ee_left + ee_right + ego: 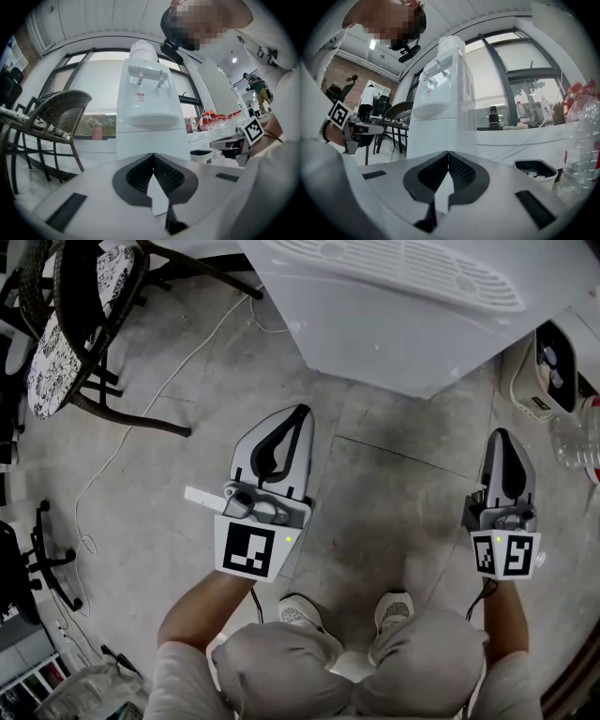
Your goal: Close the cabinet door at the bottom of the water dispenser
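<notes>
The white water dispenser (394,324) stands on the floor at twelve o'clock, its bottom cabinet door (150,140) facing the left tongs (300,412) at seven o'clock from it and the right tongs (502,435) at five o'clock, both pairs squeezed together, holding nothing, not touching it.

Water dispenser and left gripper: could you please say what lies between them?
Head view: only bare floor separates the left gripper from the water dispenser.
</notes>
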{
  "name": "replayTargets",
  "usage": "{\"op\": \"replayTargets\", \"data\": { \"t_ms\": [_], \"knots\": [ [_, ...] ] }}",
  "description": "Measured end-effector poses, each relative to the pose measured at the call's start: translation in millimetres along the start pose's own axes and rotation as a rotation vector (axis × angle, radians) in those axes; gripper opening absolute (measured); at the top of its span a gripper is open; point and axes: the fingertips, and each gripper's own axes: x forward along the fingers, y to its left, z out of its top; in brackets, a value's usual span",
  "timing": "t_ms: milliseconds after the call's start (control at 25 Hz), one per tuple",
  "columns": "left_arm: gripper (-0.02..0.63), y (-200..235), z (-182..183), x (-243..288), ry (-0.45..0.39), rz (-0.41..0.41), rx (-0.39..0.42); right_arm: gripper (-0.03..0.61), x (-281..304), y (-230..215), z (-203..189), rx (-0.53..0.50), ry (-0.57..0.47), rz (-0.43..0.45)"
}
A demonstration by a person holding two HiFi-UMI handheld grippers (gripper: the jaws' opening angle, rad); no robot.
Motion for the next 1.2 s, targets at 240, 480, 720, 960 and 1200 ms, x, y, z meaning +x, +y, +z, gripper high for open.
{"op": "replayTargets", "data": {
  "t_ms": [240, 480, 720, 960, 1200],
  "knots": [
    [0.008, 30, 19, -34, -0.025, 0.063, 0.076, 0.017, -16, -3, 23, -0.004, -0.005, -0.035],
    [0.006, 41, 76, -48, -0.081, 0.104, 0.061, 0.017, -22, 8, 74, 0.043, -0.022, -0.034],
    [0.008, 57, 182, -75, -0.086, 0.168, 0.078, 0.017, -40, 9, 184, 0.067, -0.011, -0.071],
    [0.006, 89, 348, -104, -0.101, 0.261, 0.033, 0.017, -70, -6, 348, 0.047, 0.01, -0.121],
    [0.006, 94, 538, -144, -0.063, 0.293, 0.003, 0.017, -102, -8, 536, 0.029, 0.033, -0.133]
  ]
}}
